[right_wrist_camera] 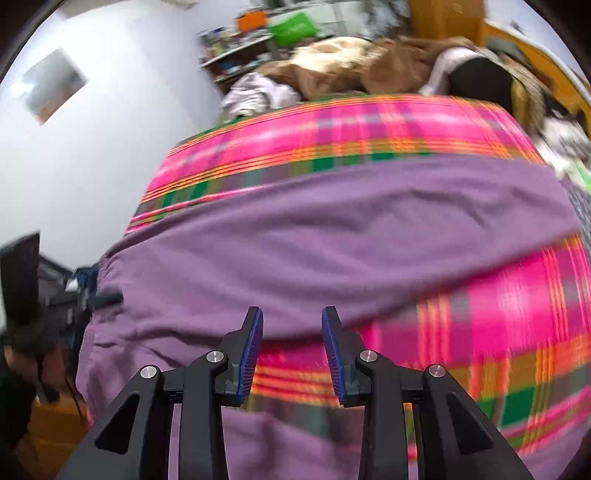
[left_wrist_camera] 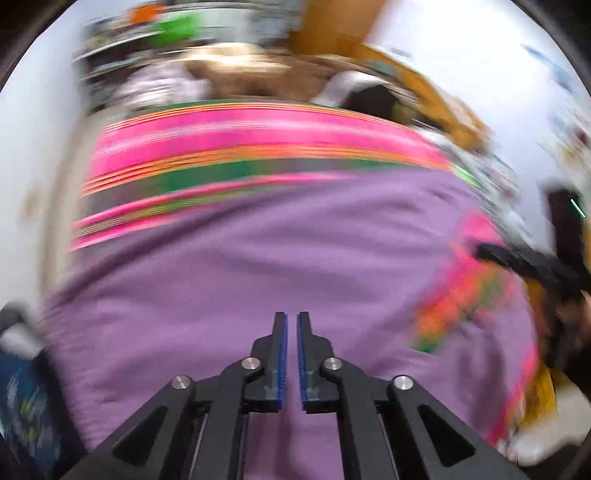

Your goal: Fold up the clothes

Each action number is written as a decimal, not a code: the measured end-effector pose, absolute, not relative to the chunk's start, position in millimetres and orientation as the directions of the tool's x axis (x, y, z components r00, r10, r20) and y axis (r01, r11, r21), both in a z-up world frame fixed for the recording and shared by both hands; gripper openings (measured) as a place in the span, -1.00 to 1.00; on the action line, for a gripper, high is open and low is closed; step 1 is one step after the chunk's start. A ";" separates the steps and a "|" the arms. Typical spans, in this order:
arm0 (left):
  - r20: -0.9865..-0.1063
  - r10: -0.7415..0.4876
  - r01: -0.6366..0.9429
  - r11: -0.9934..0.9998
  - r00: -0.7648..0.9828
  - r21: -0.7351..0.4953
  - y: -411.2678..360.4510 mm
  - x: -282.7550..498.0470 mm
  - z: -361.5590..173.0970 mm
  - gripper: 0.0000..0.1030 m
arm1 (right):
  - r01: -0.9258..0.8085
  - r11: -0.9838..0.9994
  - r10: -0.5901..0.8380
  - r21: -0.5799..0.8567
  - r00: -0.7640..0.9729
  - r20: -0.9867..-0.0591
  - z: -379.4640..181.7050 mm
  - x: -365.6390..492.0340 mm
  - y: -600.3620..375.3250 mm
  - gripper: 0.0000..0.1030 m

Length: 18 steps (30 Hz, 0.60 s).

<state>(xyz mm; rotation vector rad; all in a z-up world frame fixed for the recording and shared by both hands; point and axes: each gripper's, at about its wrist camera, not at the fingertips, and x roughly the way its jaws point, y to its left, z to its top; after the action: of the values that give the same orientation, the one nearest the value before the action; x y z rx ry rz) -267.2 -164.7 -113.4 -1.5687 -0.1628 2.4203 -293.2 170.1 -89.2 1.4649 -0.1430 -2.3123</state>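
- Left wrist view, blurry: purple garment (left_wrist_camera: pixel 258 266) spread wide across a pink/orange/green plaid blanket (left_wrist_camera: pixel 258 140), filling most of the frame.
- Left gripper (left_wrist_camera: pixel 292 321) sits low over the purple cloth, fingers almost together w/ only a thin slit between the blue pads (left_wrist_camera: pixel 282 354). Nothing visible in the slit; whether it pinches any cloth, can't tell.
- Right gripper shows at the right edge as a dark blurred shape (left_wrist_camera: pixel 532 264), at the garment's side near a strip of plaid.
- Behind the blanket: brown bedding heap (left_wrist_camera: pixel 251 70), shelf clutter w/ a green item (left_wrist_camera: pixel 177 29), white wall.
- Right wrist view, sharper: purple garment (right_wrist_camera: pixel 332 221) lies across the plaid blanket (right_wrist_camera: pixel 332 125), its near edge running just ahead of the fingertips; more purple cloth under the gripper body.
- Right gripper (right_wrist_camera: pixel 292 321) released, fingers wide apart, blue pads (right_wrist_camera: pixel 251 354) bare, plaid showing through the gap.
- Left gripper is at the far left (right_wrist_camera: pixel 74 301), dark, blurred, at the garment's left edge; contact w/ cloth unclear.
- Background: brown bedding (right_wrist_camera: pixel 351 62), white crumpled cloth (right_wrist_camera: pixel 258 94), shelves (right_wrist_camera: pixel 236 44), orange wooden frame (right_wrist_camera: pixel 554 70).
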 end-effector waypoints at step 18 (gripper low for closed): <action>-0.907 0.202 0.223 -0.928 -0.370 -0.298 -331.8 -283.0 -161.6 -0.35 | 0.714 -0.689 -0.419 0.125 -0.251 -0.872 -105.5 -382.8 36.7 -0.33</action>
<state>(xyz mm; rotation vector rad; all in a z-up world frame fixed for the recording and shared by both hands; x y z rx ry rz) -283.0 -331.8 -161.6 -1.7698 -0.5972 2.5414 -382.8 36.7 -105.5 1.2632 0.3857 -1.9976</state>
